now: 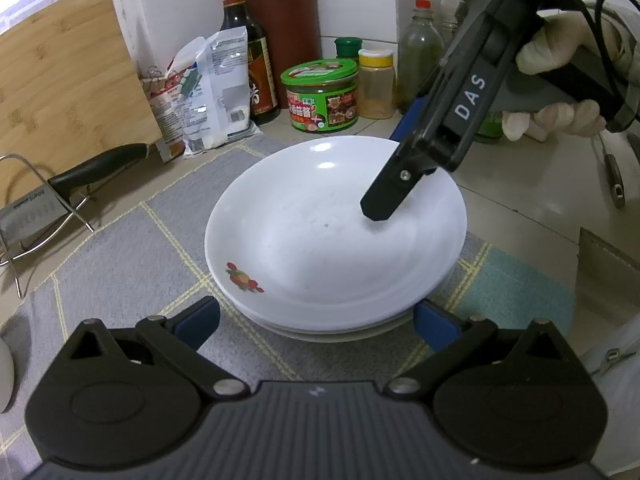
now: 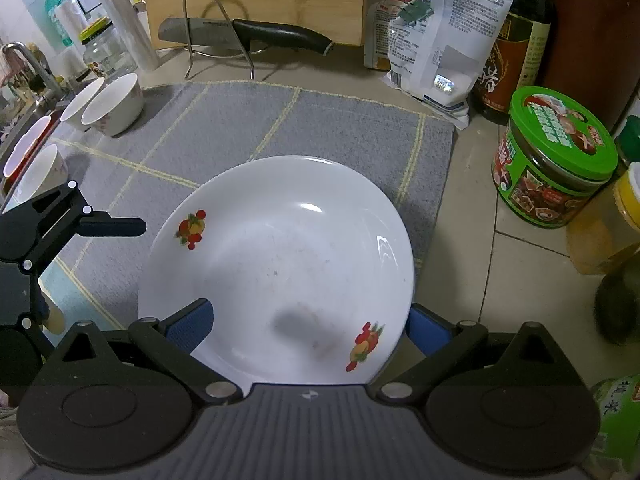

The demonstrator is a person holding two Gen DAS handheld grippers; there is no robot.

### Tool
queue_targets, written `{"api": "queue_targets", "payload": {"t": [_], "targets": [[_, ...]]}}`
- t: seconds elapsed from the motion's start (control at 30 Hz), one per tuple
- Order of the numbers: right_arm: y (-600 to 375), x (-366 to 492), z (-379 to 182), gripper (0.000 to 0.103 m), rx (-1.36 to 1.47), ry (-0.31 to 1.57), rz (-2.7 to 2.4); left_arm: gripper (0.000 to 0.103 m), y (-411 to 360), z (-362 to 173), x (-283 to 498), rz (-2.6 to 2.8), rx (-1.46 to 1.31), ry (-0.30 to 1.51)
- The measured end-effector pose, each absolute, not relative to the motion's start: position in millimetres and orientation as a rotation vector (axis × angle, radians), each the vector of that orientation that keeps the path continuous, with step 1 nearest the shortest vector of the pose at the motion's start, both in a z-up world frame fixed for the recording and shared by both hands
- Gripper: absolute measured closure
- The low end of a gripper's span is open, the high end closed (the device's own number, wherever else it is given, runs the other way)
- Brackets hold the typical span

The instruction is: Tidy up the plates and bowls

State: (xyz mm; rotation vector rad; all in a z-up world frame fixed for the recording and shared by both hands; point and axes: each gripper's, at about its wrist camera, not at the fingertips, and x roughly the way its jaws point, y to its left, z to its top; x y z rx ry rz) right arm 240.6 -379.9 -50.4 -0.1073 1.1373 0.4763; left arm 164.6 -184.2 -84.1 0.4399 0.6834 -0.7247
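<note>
Grey mat point(image 2: 320, 128) bearing stacked plates point(image 2: 280, 256); right gripper point(image 2: 308, 320), released wide, straddles their near rim, left gripper point(image 1: 316, 320) likewise open.

Three stacked plates point(image 1: 336, 240) (lower rims barely showing); four bowls point(image 2: 114, 106); one knife point(image 2: 240, 34); two grippers point(image 1: 316, 326).

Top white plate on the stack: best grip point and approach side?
Pinch the top plate at its raised rim, one finger over the lip and one under. Come from the right gripper side: its open jaws already straddle that edge, and the flared rim overhangs the plates below.
</note>
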Motion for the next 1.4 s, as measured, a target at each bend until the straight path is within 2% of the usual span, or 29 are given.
{"api": "queue_targets", "payload": {"t": [0.57, 0.9, 1.13, 1.4], "targets": [[-376, 234, -46, 0.0, -0.163, 1.108, 0.466, 0.001, -182, -78, 159, -0.698, 0.415, 0.662], [-360, 218, -25, 0.0, -0.285, 0.935, 0.446, 0.001, -168, -60, 138, -0.573, 0.345, 0.57], [-343, 212, -8, 0.0, -0.328, 0.798, 0.491, 0.001, -151, -45, 118, -0.363, 0.197, 0.527], [-297, 205, -6, 0.0, -0.31, 0.752, 0.523, 0.001, -100, -45, 94, -0.137, 0.061, 0.521]]}}
